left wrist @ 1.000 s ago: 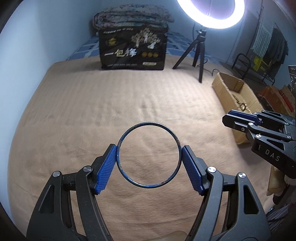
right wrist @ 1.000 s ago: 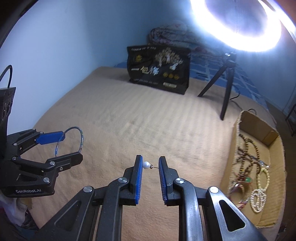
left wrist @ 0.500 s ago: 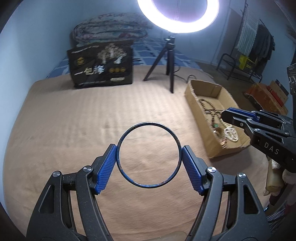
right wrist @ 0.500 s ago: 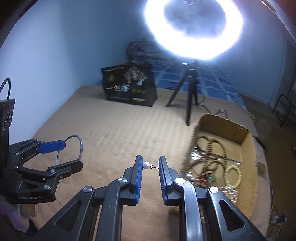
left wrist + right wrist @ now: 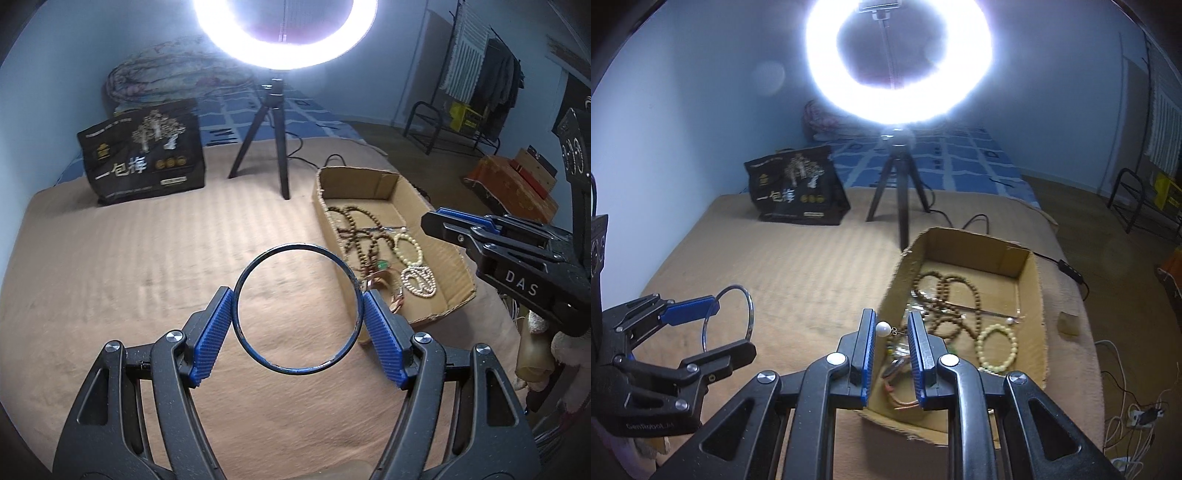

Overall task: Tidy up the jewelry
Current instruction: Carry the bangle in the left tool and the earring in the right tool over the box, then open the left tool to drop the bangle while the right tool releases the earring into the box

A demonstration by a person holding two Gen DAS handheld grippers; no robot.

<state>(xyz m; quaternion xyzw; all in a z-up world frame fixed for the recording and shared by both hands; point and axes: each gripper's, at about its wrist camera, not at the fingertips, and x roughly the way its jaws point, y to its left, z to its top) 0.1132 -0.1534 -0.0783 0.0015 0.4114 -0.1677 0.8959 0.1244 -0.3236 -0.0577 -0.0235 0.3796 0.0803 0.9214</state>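
My left gripper (image 5: pixel 297 314) is shut on a thin dark blue bangle (image 5: pixel 273 367) and holds it above the tan bed cover, left of the box; it also shows in the right wrist view (image 5: pixel 690 332), bangle (image 5: pixel 750 314) included. My right gripper (image 5: pixel 892 332) is shut on a white pearl earring (image 5: pixel 882 328) and holds it over the near left edge of the cardboard box (image 5: pixel 1030 306); it also shows in the left wrist view (image 5: pixel 436 221). The box (image 5: pixel 454 273) holds brown bead necklaces (image 5: pixel 945 295), a pale bead bracelet (image 5: pixel 997 347) and a pearl strand (image 5: pixel 419 282).
A ring light on a black tripod (image 5: pixel 897 192) stands behind the box with its cable trailing right. A black printed bag (image 5: pixel 144 151) stands at the back left. The bed's right edge drops to a floor with cables (image 5: pixel 1137 410) and a clothes rack (image 5: pixel 476 88).
Both grippers have swung right toward the cardboard box, which now sits nearer the middle of both views. The bangle and the earring stay held as before.
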